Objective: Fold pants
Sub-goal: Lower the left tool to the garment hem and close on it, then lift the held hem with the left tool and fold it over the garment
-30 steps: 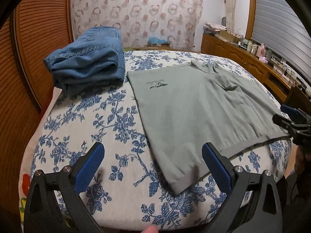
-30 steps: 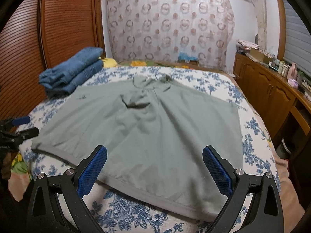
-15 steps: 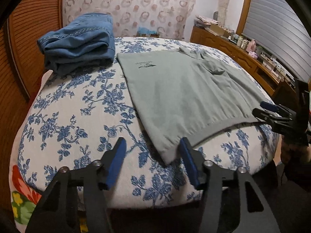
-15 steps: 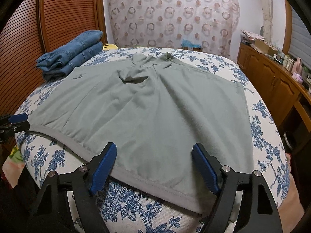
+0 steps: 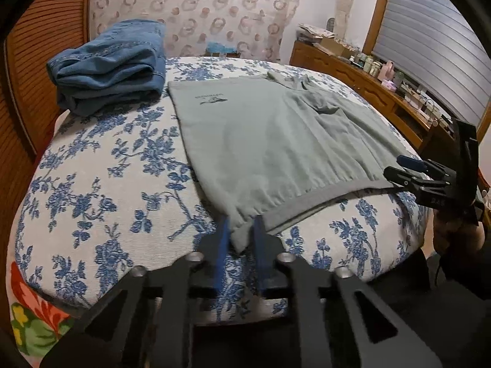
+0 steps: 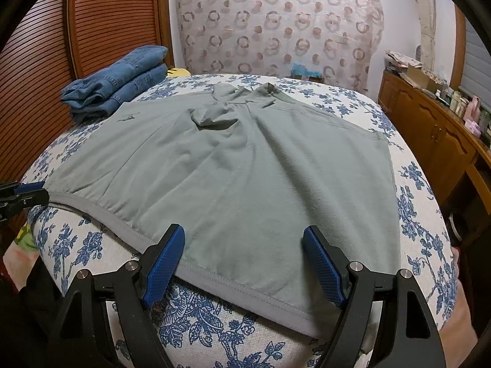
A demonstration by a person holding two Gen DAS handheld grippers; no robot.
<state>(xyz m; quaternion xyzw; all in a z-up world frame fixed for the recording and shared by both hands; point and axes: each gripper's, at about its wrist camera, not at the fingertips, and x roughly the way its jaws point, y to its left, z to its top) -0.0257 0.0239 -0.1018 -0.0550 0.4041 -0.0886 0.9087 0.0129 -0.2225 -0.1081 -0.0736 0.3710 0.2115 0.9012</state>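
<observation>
A grey-green garment (image 5: pixel 276 141) with a small dark logo lies spread flat on the bed, its hem towards me. My left gripper (image 5: pixel 241 227) is at the hem's near left corner. Its jaws are closing, and the blue pads pinch that corner of cloth between them. In the right wrist view the same gripper (image 6: pixel 27 190) shows at the left edge, on the corner of the garment (image 6: pixel 245 168). My right gripper (image 6: pixel 244 236) stands open over the hem further right, one pad either side of flat cloth. From the left wrist view it (image 5: pixel 408 171) sits at the hem's right end.
Folded blue jeans (image 5: pixel 113 67) are stacked at the far left of the blue-flowered bedcover (image 5: pixel 107 184). Louvred wooden doors (image 6: pixel 113 21) run along the left. A wooden dresser (image 6: pixel 429 122) crowded with small items lines the right wall. A patterned curtain hangs behind the bed.
My left gripper's jaws came together from wide apart onto the garment's near corner. My right gripper's jaws narrowed a little and settled over the hem.
</observation>
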